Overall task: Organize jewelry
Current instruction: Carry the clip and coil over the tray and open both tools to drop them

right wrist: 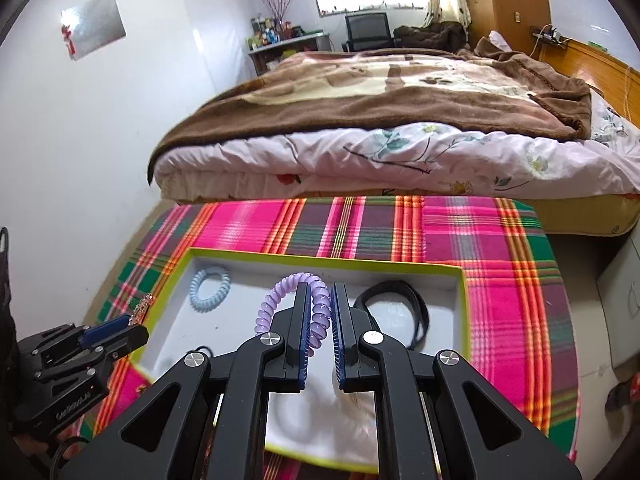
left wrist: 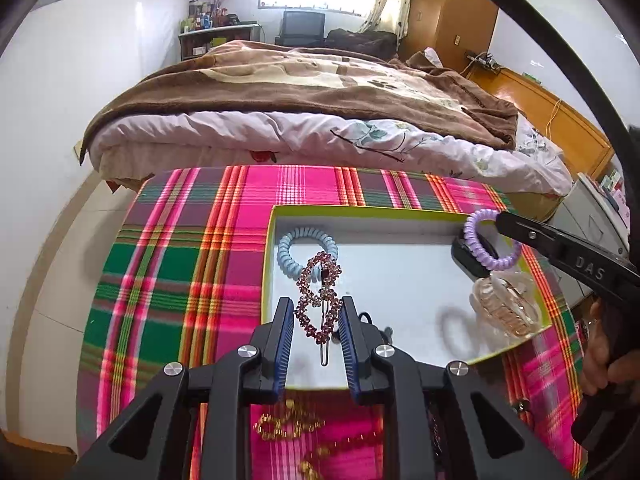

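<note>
Tray (left wrist: 272,240) holds blue coil tie (left wrist: 290,256), black bands (right wrist: 400,304), clear claw clip (left wrist: 506,304). Left gripper (left wrist: 318,320) clamps rhinestone barrette (left wrist: 320,300), right gripper (right wrist: 322,320) clamps purple coil tie (right wrist: 276,300), both over tray. Gold chains (left wrist: 288,428) remain on plaid cloth (left wrist: 168,264).

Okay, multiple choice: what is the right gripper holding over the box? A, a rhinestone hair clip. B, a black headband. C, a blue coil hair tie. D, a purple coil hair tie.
D: the right gripper is shut on the purple coil hair tie, held above the box.
</note>
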